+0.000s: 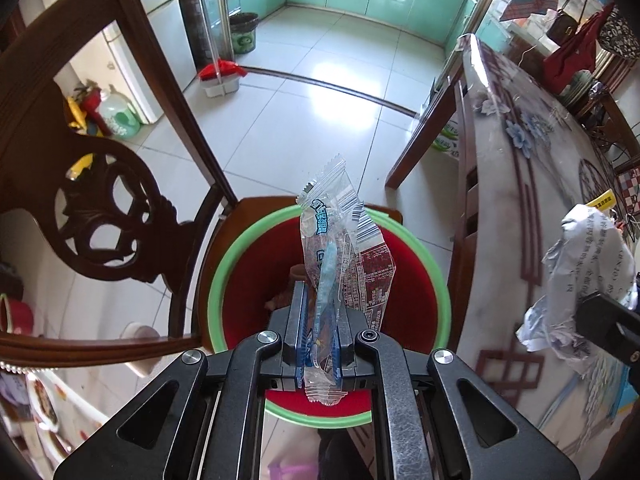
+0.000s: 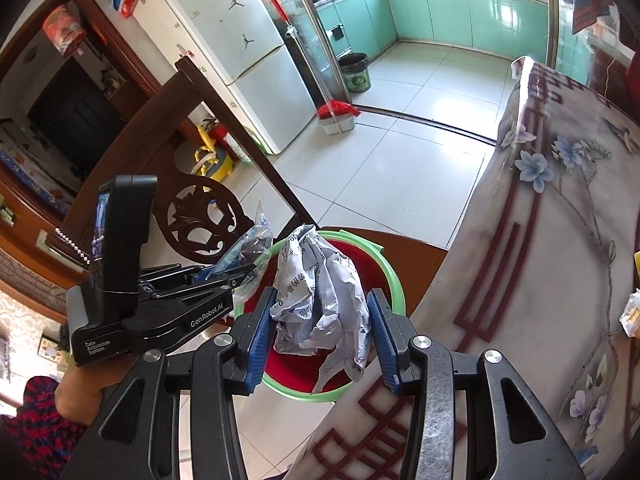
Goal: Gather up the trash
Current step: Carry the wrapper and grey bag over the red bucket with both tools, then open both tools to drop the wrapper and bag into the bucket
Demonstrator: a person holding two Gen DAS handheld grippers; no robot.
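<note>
My left gripper (image 1: 320, 292) is shut on a clear plastic wrapper (image 1: 340, 240) with blue print and holds it above a red bin with a green rim (image 1: 224, 268) that stands on a wooden chair seat. My right gripper (image 2: 320, 308) is shut on a crumpled ball of printed paper (image 2: 320, 300) and holds it over the same bin (image 2: 394, 280), at the table's edge. The paper ball also shows at the right of the left wrist view (image 1: 588, 280). The left gripper with its wrapper shows at the left of the right wrist view (image 2: 240, 264).
A carved wooden chair back (image 1: 104, 208) rises left of the bin. A table with a flowered cloth (image 2: 560, 240) runs along the right, with some yellow scraps (image 2: 634, 312) on it. Further off are a fridge (image 2: 256, 56), a mop with a red head (image 2: 338, 110) and a dark bin (image 2: 354, 72).
</note>
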